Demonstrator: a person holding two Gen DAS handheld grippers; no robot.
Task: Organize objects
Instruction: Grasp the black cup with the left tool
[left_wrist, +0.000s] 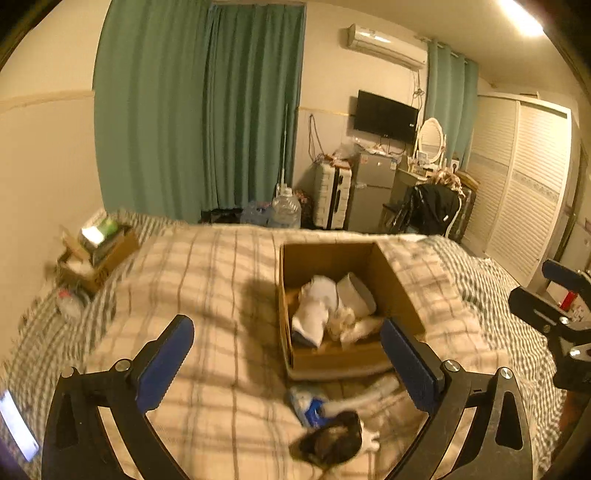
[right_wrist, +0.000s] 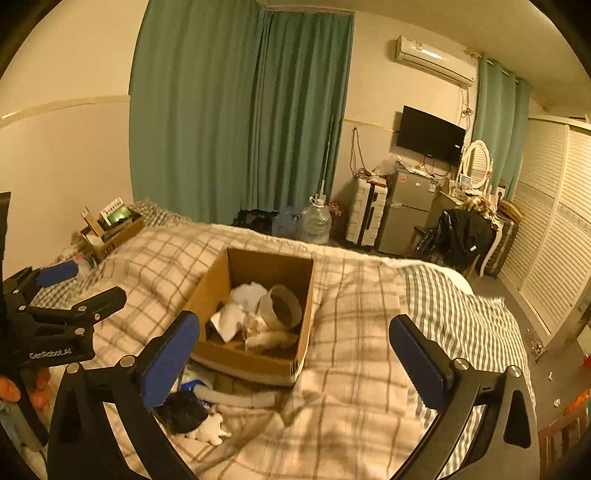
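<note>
An open cardboard box (left_wrist: 393, 280) (right_wrist: 210, 288) sits on the checked bedspread. Inside lie a white cloth (left_wrist: 314, 314) (right_wrist: 236, 306), a grey-white cylinder (left_wrist: 356, 293) (right_wrist: 280, 306) and a pale fluffy item (right_wrist: 269, 338). In front of the box lie a dark-and-white plush (left_wrist: 332, 441) (right_wrist: 188, 413), a blue-white packet (left_wrist: 308, 404) and a pale tube (right_wrist: 236, 398). My left gripper (left_wrist: 288, 363) is open and empty above these loose items. My right gripper (right_wrist: 295, 360) is open and empty, near the box's front right corner.
A second cardboard box (left_wrist: 99, 254) (right_wrist: 110, 229) with books stands at the bed's far left. A striped blanket (right_wrist: 461, 306) covers the bed's right side. Beyond the bed stand water jugs (left_wrist: 286, 210), a suitcase (right_wrist: 367, 218), a small fridge (right_wrist: 406, 210) and a wardrobe (left_wrist: 524, 184).
</note>
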